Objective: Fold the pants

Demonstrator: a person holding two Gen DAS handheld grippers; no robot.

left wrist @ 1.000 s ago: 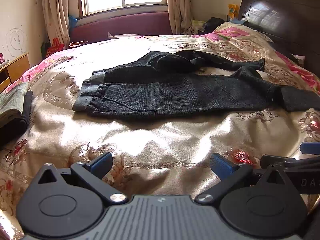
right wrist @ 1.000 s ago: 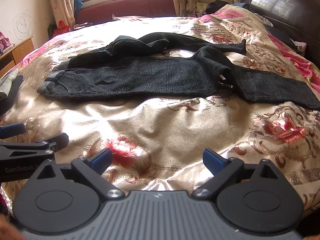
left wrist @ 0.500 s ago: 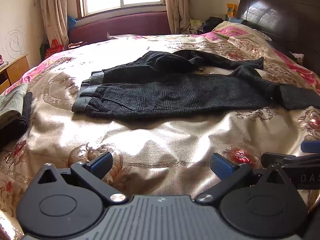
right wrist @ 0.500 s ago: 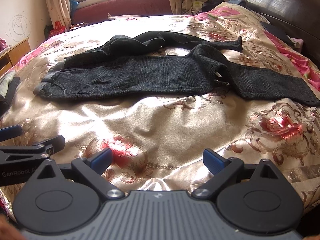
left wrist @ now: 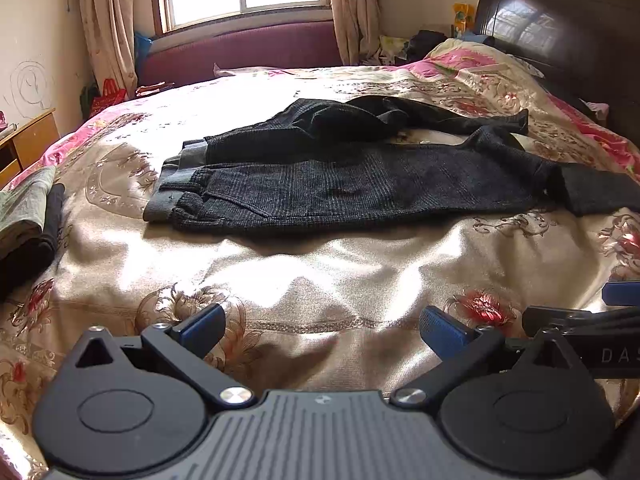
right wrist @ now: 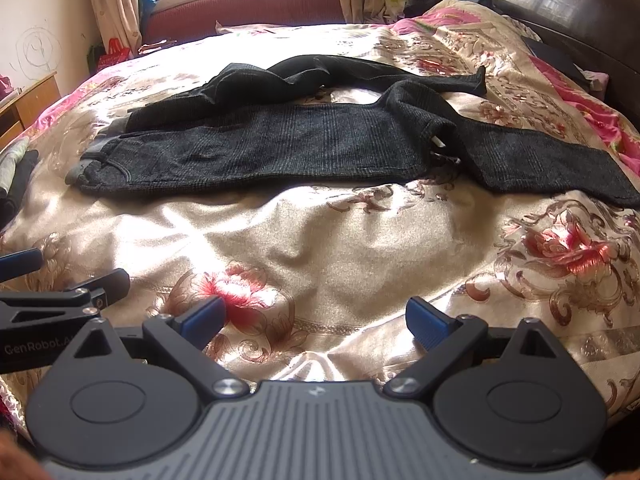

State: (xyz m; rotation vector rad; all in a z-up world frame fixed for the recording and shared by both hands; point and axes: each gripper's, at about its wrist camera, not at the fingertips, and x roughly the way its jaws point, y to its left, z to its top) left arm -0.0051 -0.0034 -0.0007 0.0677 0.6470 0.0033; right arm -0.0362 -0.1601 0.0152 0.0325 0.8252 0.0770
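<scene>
Dark grey pants [left wrist: 360, 184] lie spread across the bed, waistband at the left, legs running right; the far leg is crumpled and twisted. They also show in the right wrist view [right wrist: 320, 148], with the near leg's end bent at the right. My left gripper [left wrist: 322, 326] is open and empty, over the bedspread in front of the pants. My right gripper [right wrist: 316, 320] is open and empty, beside it to the right, also short of the pants.
A gold floral bedspread [left wrist: 320, 280] covers the bed. Folded clothes [left wrist: 28, 216] sit at the left edge. A dark headboard [left wrist: 560, 40] stands at the right, a wooden nightstand [left wrist: 24, 144] at far left, a window seat [left wrist: 240, 52] behind.
Both grippers have edged slightly forward toward the pants; the pants have not moved. Both jaws stay open.
</scene>
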